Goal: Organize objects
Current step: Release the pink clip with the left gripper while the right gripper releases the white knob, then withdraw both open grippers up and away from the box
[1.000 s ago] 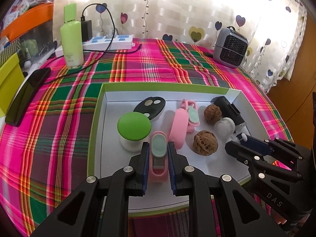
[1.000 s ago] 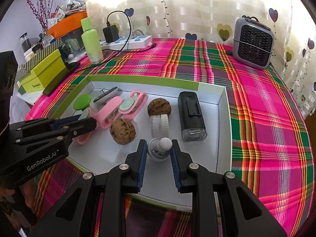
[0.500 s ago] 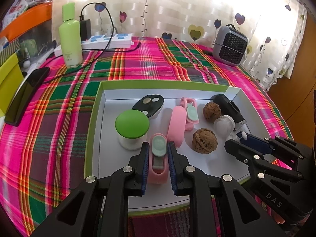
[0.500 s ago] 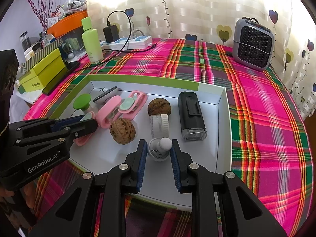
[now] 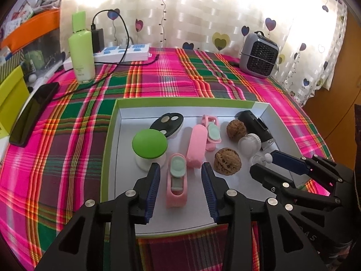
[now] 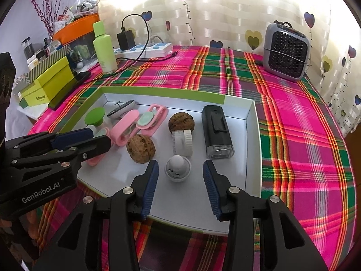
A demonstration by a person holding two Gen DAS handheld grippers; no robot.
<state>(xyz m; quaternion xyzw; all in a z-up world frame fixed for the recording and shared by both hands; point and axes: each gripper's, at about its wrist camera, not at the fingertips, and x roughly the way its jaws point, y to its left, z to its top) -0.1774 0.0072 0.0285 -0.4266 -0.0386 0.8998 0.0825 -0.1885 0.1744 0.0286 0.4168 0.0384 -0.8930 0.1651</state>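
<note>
Now we hold left gripper (image 5: 180,180) spread around clip (image 5: 177,184), right gripper (image 6: 180,180) spread around knob (image 6: 177,168); we lift straight, avoid nudging walnut (image 6: 141,148).

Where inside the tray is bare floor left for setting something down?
Bare floor: the tray's left strip beside the green-capped jar, and the near strip behind the pink clip. In the right wrist view, right of the black flashlight. The middle, around both walnuts, is crowded.

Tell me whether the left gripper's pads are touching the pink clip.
Apart. The left wrist view shows white tray floor on both sides of the pink clip between the open left gripper pads.
</note>
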